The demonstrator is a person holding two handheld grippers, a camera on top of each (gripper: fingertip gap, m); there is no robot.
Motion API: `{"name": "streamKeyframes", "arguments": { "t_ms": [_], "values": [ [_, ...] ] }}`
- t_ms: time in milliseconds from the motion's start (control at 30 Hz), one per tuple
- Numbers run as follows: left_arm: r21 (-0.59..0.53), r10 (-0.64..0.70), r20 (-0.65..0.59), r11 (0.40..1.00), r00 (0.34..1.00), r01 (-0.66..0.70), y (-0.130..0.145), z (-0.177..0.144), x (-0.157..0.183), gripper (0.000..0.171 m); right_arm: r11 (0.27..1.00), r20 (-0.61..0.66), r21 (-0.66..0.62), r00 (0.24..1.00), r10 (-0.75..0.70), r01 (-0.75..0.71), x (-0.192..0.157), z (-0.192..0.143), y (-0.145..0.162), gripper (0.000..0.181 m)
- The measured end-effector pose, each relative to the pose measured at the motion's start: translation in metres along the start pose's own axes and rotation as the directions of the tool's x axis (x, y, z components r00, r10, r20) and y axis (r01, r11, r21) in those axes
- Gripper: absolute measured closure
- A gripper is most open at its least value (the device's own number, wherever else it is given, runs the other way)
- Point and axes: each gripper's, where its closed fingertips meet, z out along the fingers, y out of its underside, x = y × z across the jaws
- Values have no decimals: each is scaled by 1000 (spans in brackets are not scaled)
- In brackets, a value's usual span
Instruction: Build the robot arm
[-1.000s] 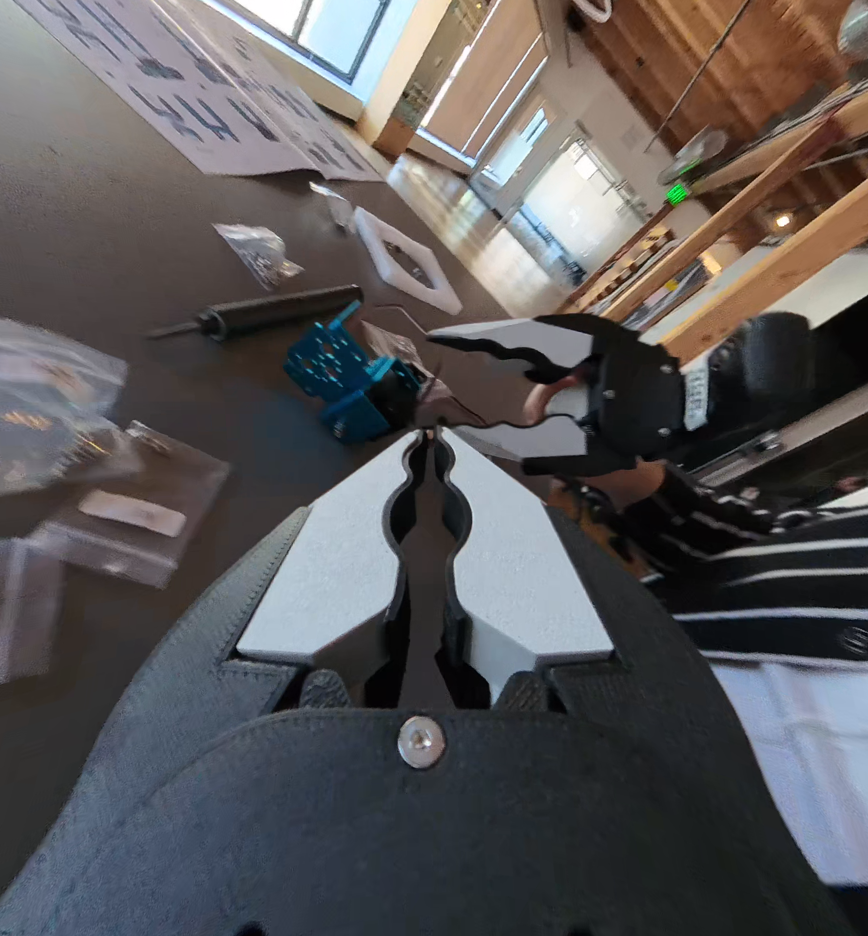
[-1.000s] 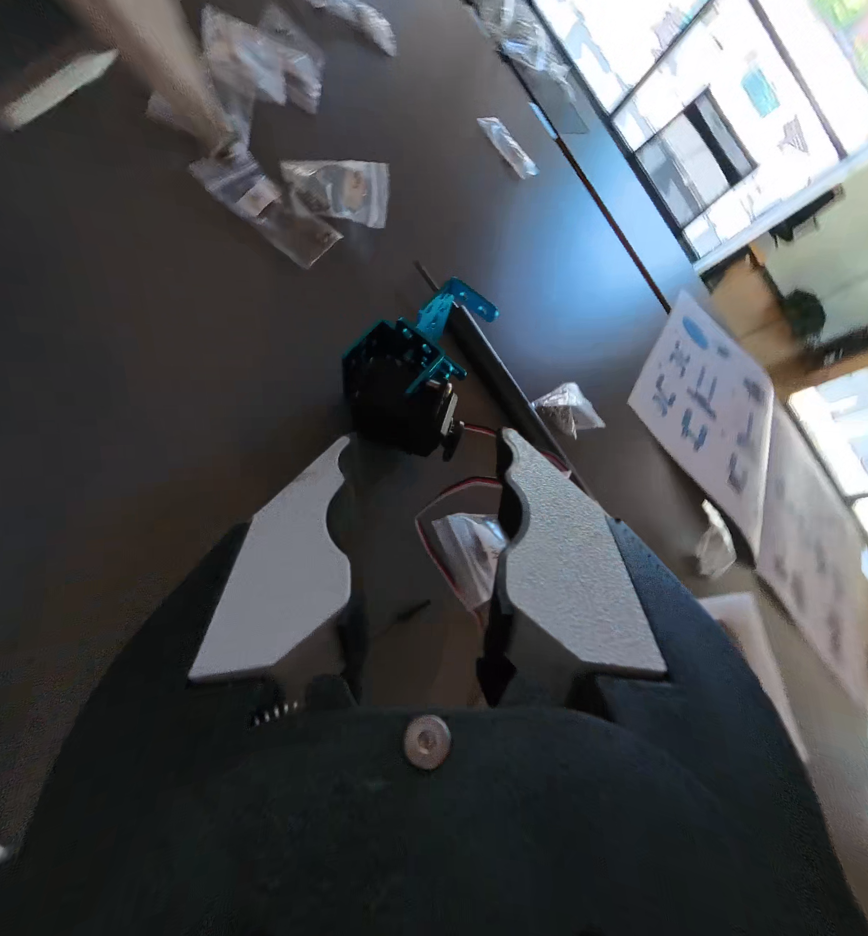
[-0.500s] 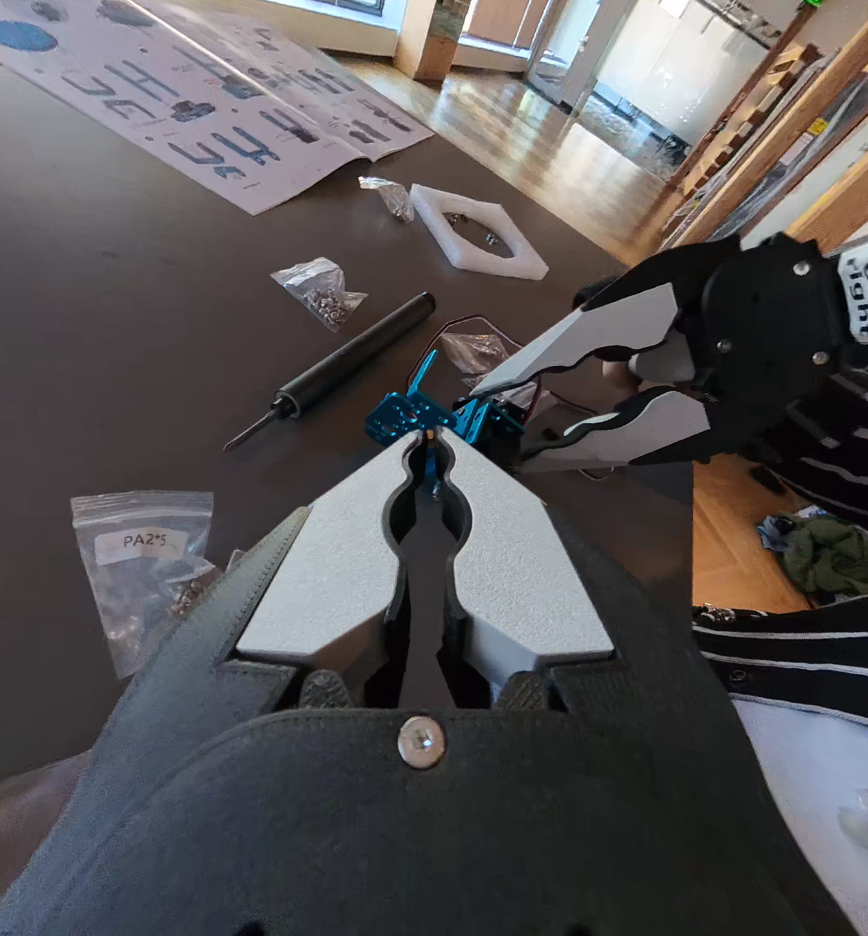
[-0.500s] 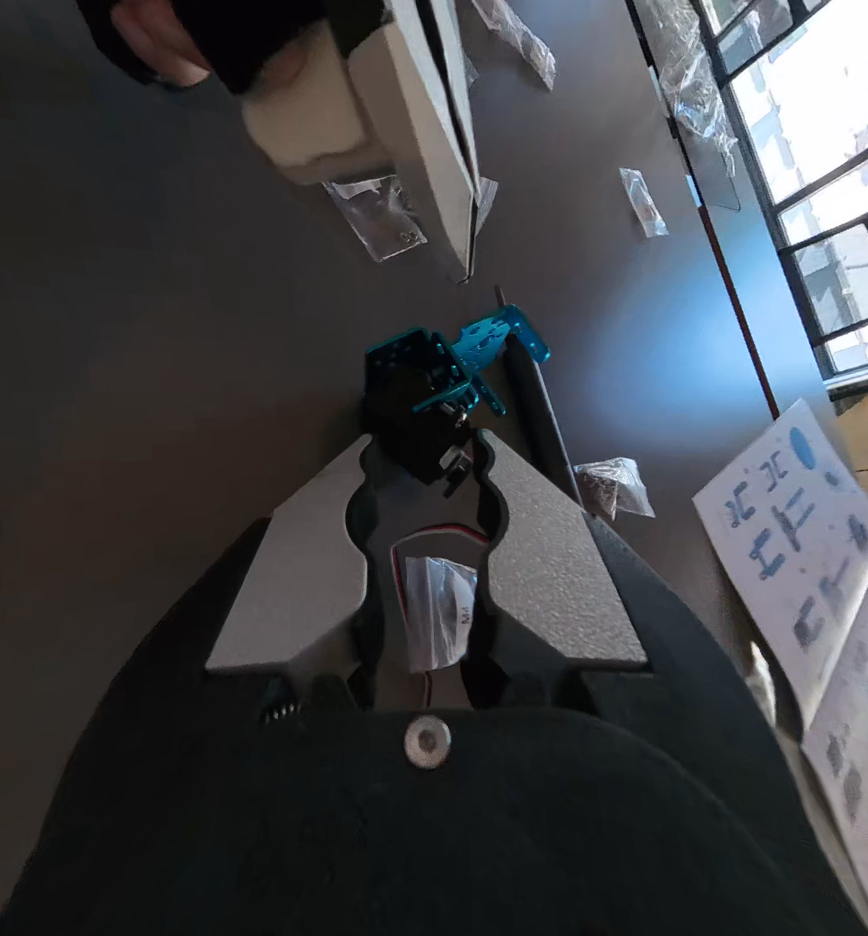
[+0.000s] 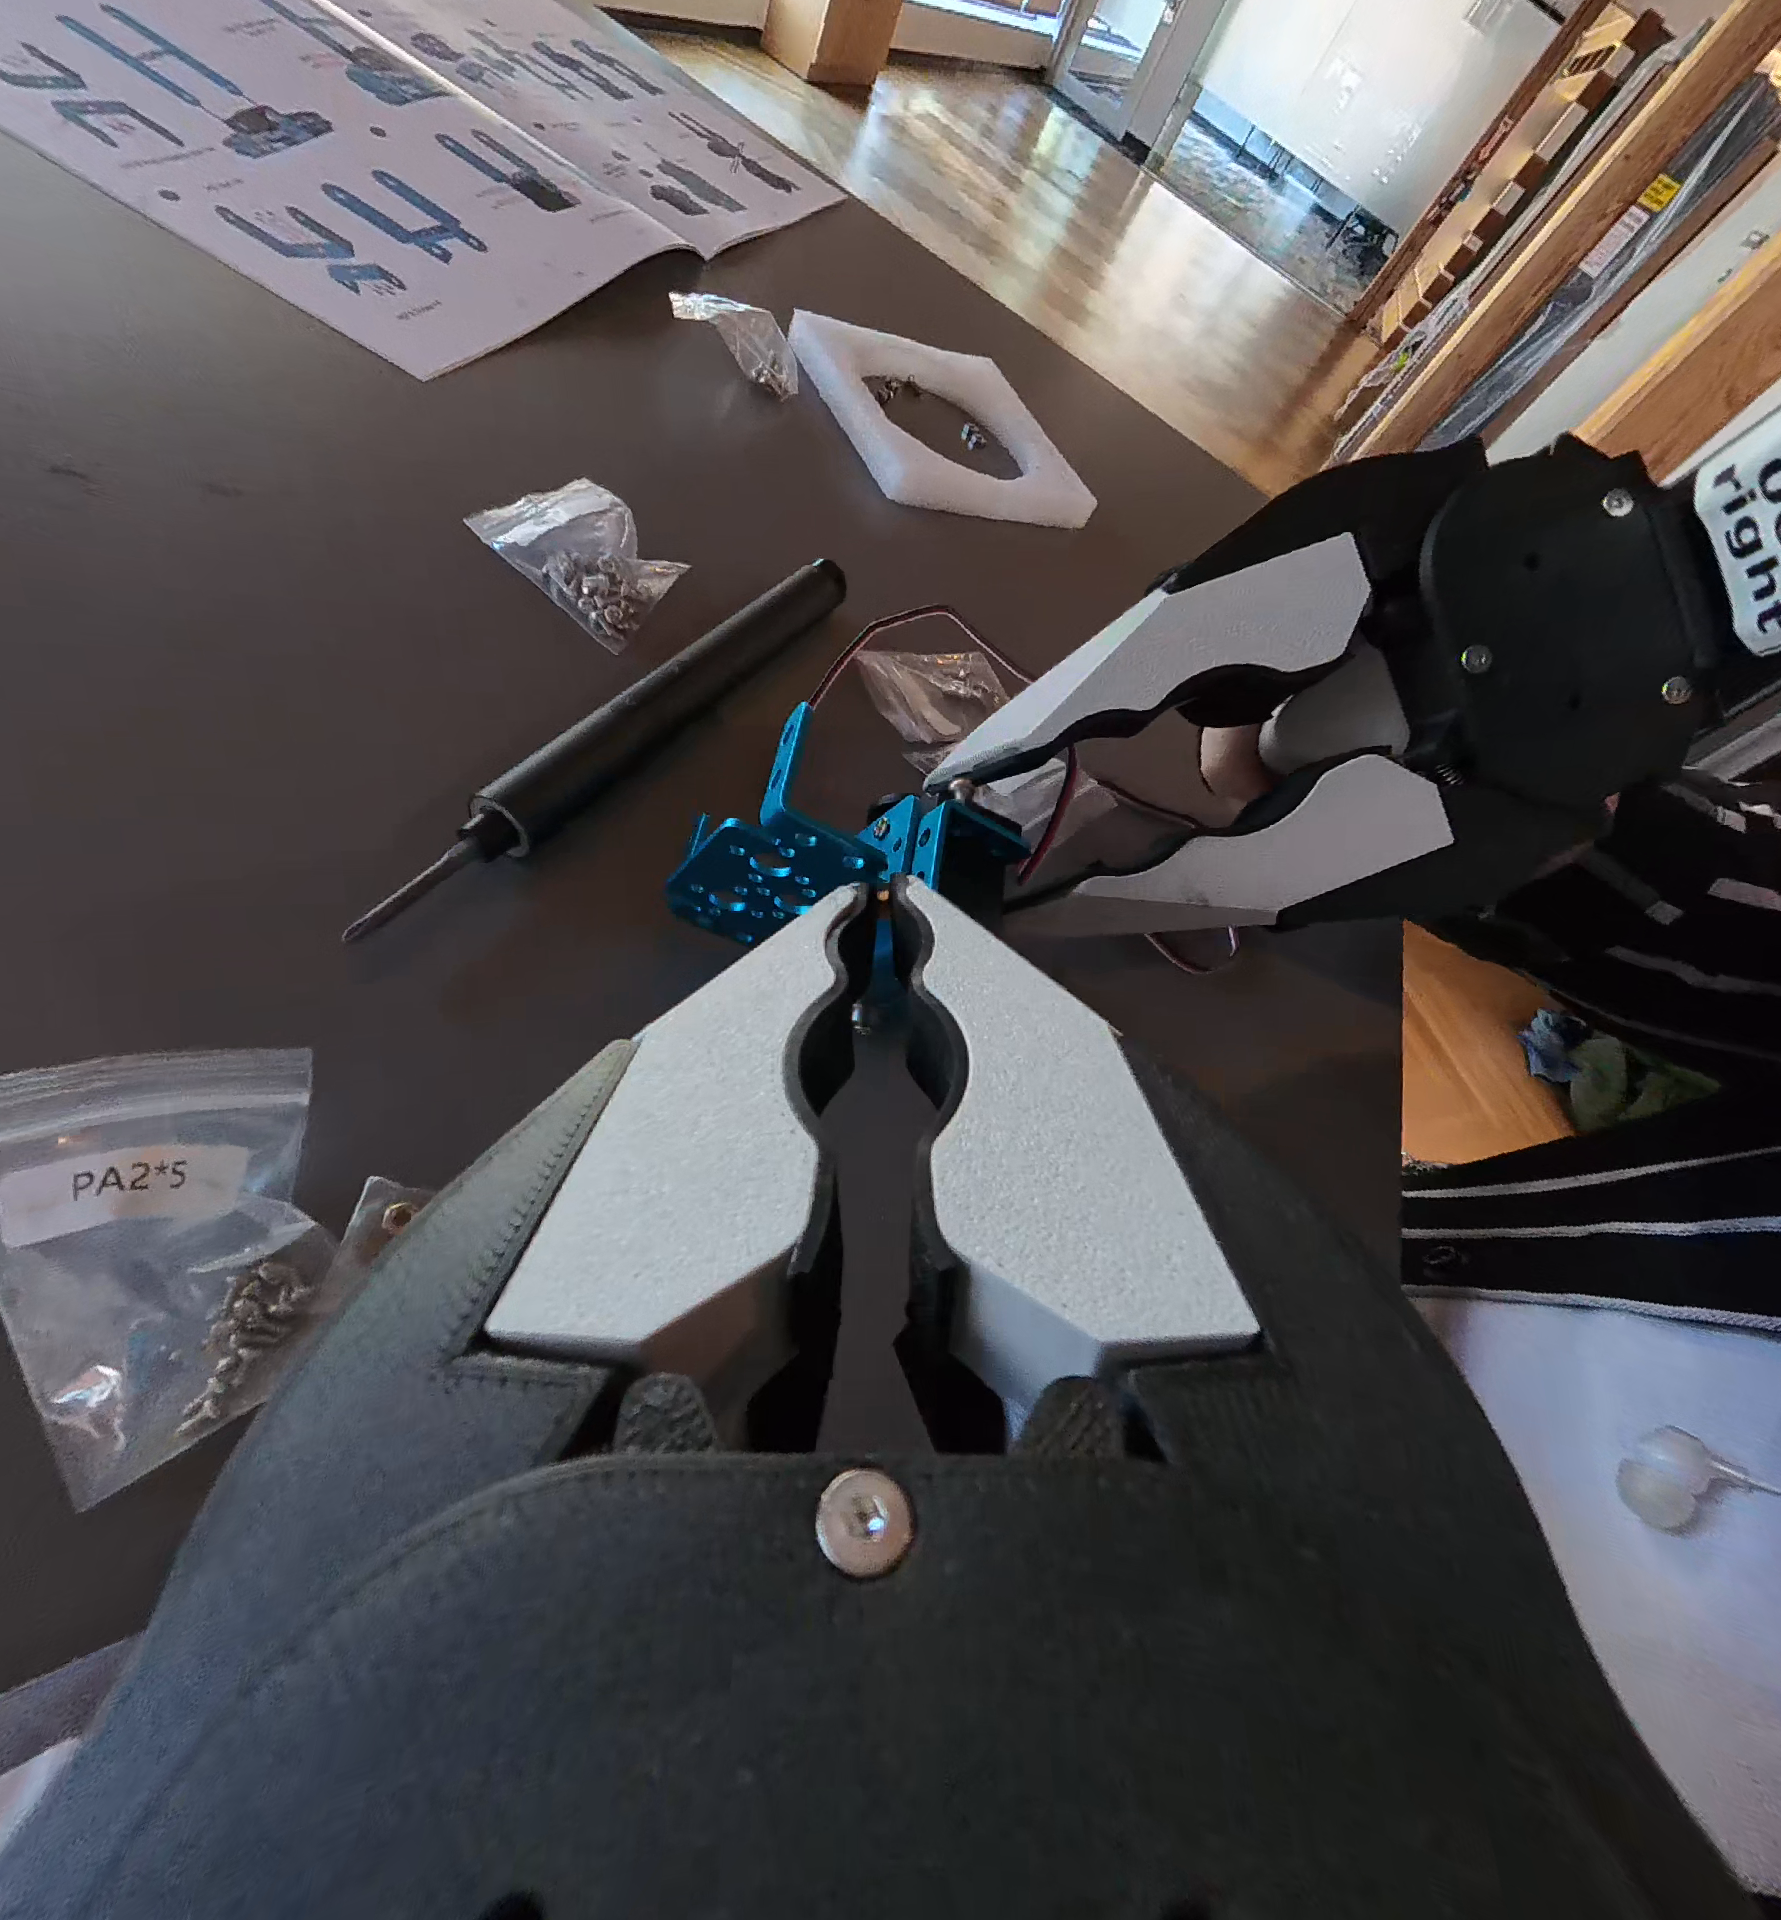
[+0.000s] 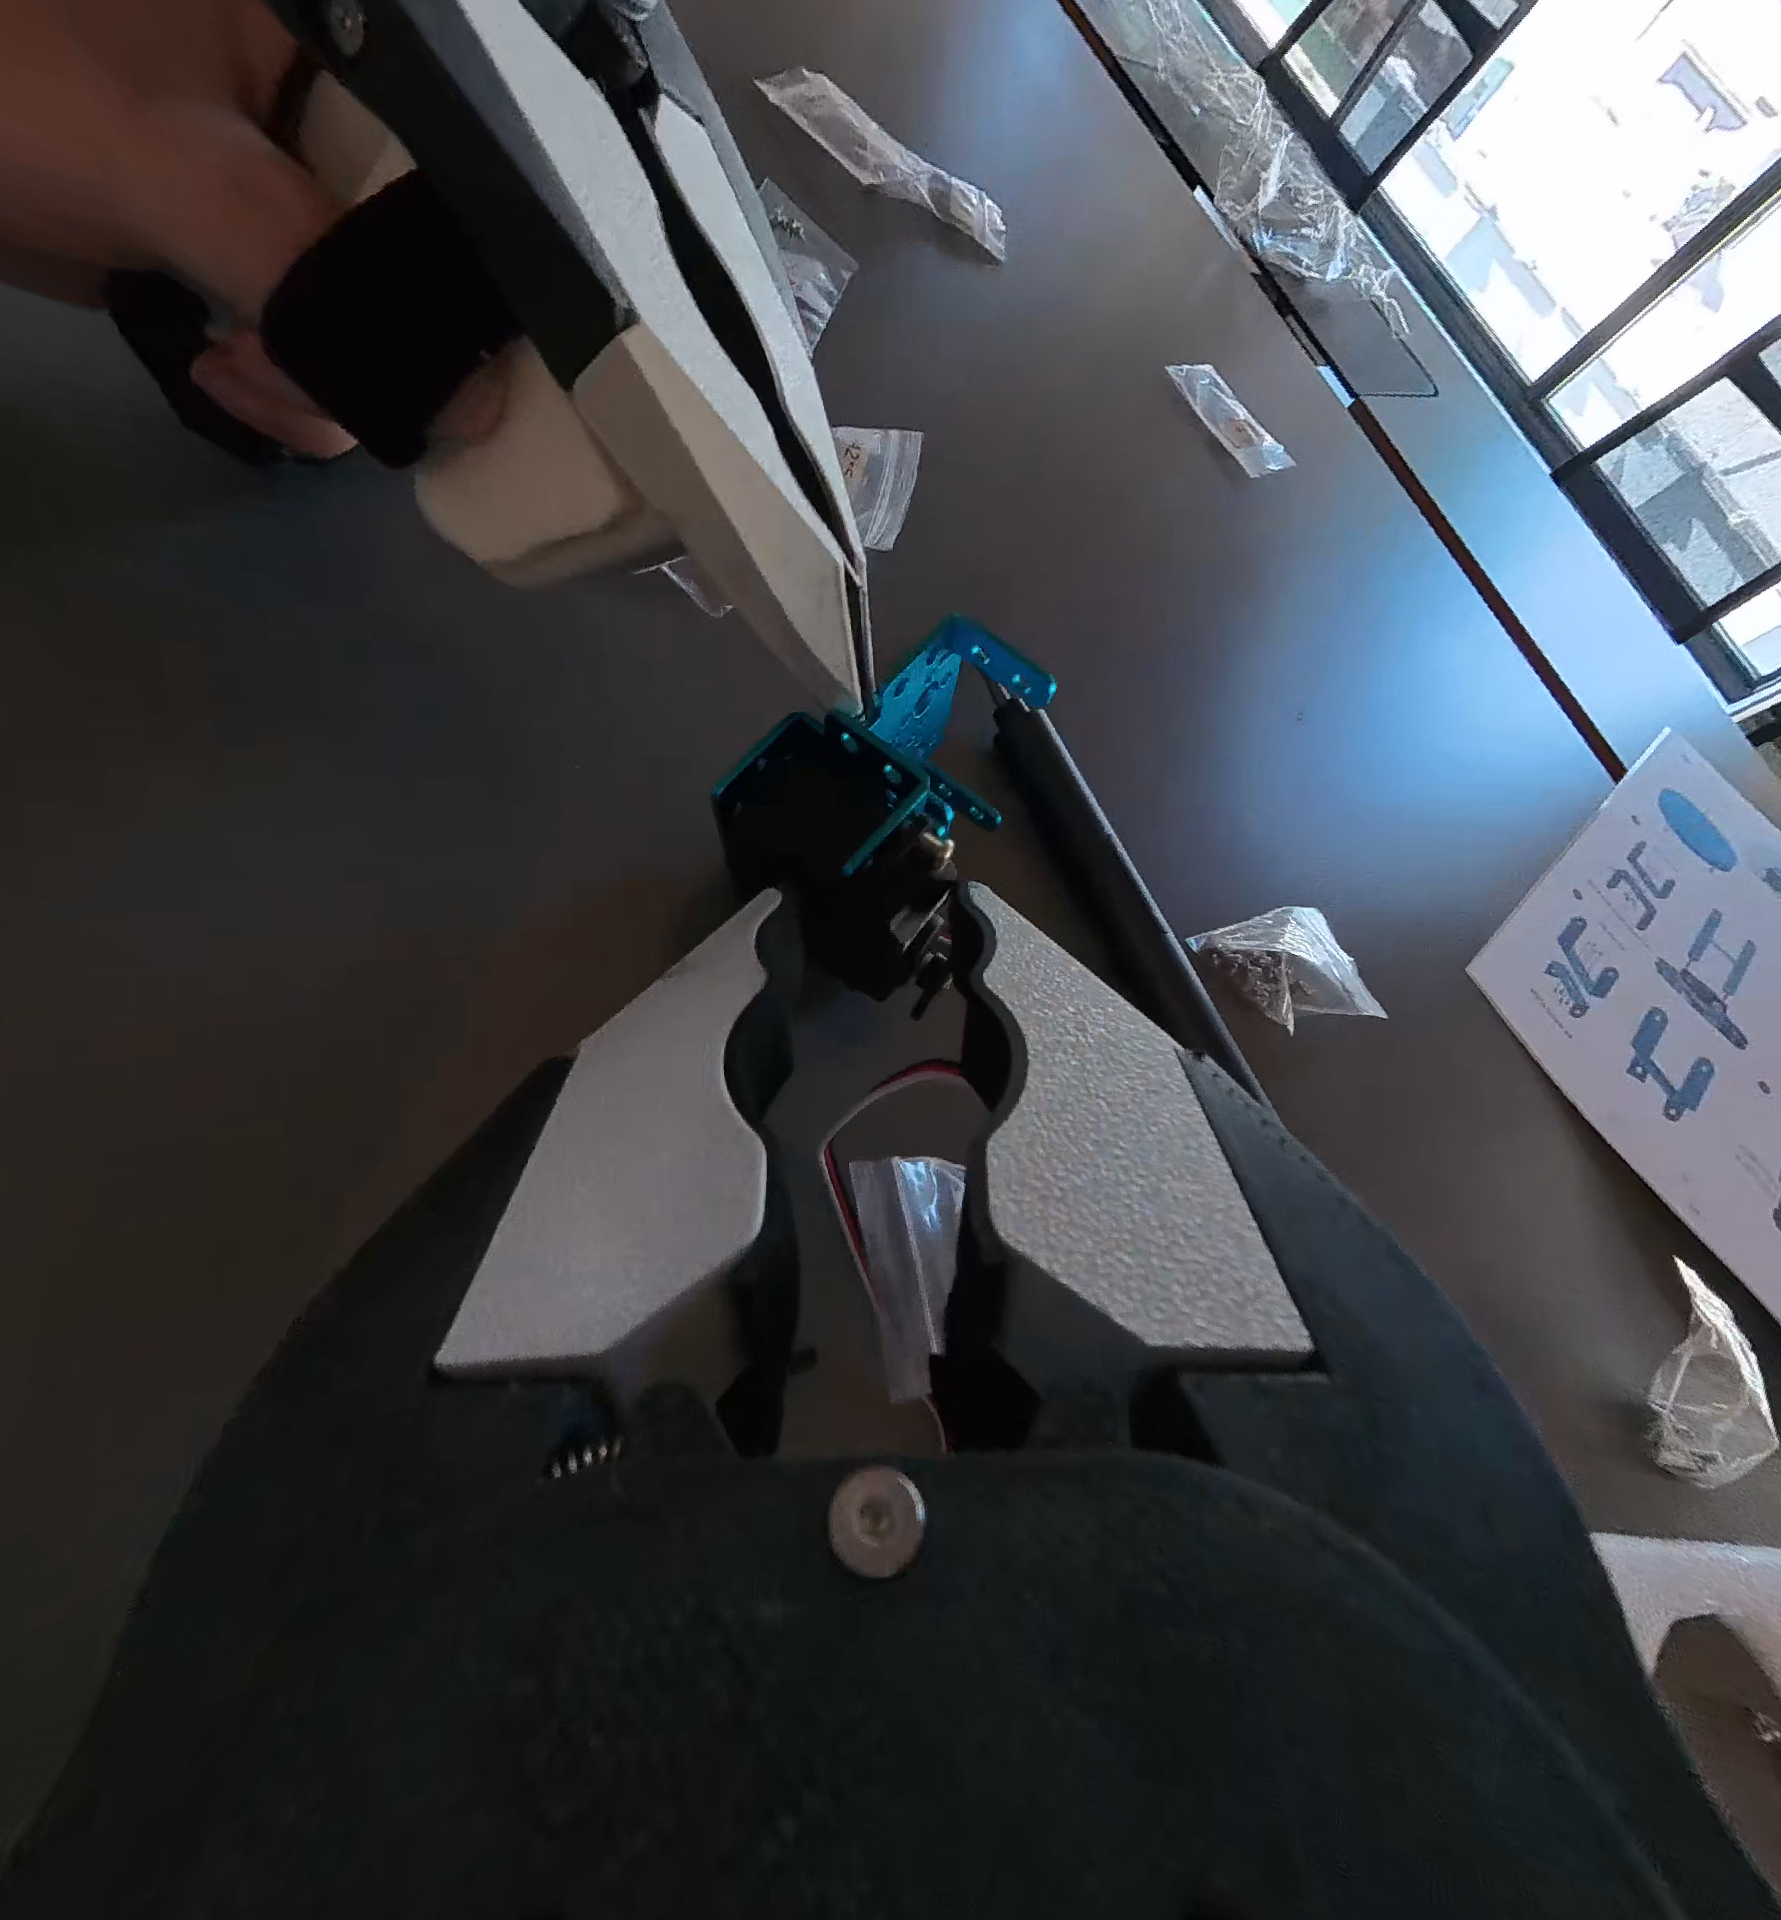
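A blue metal bracket [image 5: 761, 868] fixed to a black servo [image 5: 974, 857] with red and black wires lies on the dark table [image 5: 190, 675]. My left gripper [image 5: 878, 894] is shut, with a small screw glinting between its tips, which rest at the bracket's near edge. My right gripper [image 5: 979, 847] comes in from the right and its jaws close around the servo. In the right wrist view the servo [image 6: 844, 883] sits between my right gripper's tips [image 6: 870, 904]. There the left gripper [image 6: 858, 681] touches the bracket [image 6: 917, 707] from above.
A black screwdriver [image 5: 657, 707] lies just behind the bracket. Bags of screws [image 5: 585, 566] [image 5: 127, 1247], a white foam frame [image 5: 938, 426] and an open instruction sheet [image 5: 346, 156] lie around. The table edge [image 5: 1400, 1039] runs close on the right, by a striped sleeve [image 5: 1644, 1195]. Both grippers' tips are close together, under 4 cm apart. The black screwdriver [image 5: 657, 707] lies around 8 cm away from my right fingertips. It turns up in the right wrist view [image 6: 1118, 888] as well.
Both grippers moved in on the bracket. The right jaws narrowed from open to closed around the servo. The left gripper stayed shut and came down to the bracket's edge.
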Motion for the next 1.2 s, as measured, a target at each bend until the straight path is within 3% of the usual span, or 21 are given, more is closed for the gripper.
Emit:
{"name": "streamKeyframes", "arguments": {
  "t_ms": [167, 500, 900, 1033, 1133, 1200],
  "values": [
    [18, -17, 13, 1000, 1000, 17, -3, 1, -1, 171, 999, 16, -7, 999, -35, 35, 1, 1, 0, 154],
    [45, -39, 32, 998, 999, 37, 0, 1, 1, 171, 987, -68, -28, 985, -159, 157, 0, -2, -4, 154],
    [76, -48, 42, 996, 998, 45, 0, 0, 6, 171, 993, -38, 27, 993, -114, 115, -3, -3, -3, 154],
    [91, -52, 86, 995, 995, 44, -1, 1, 5, 171, 992, -67, -3, 990, -123, 123, -2, -3, -3, 154],
    [93, -38, 96, 995, 995, 29, -1, 1, 6, 171, 977, -104, -40, 972, -212, 209, -2, -4, -1, 156],
    [97, -53, 86, 994, 995, 44, -1, 1, 7, 171, 984, -92, -37, 980, -176, 174, -2, -4, -1, 156]
  ]
}}
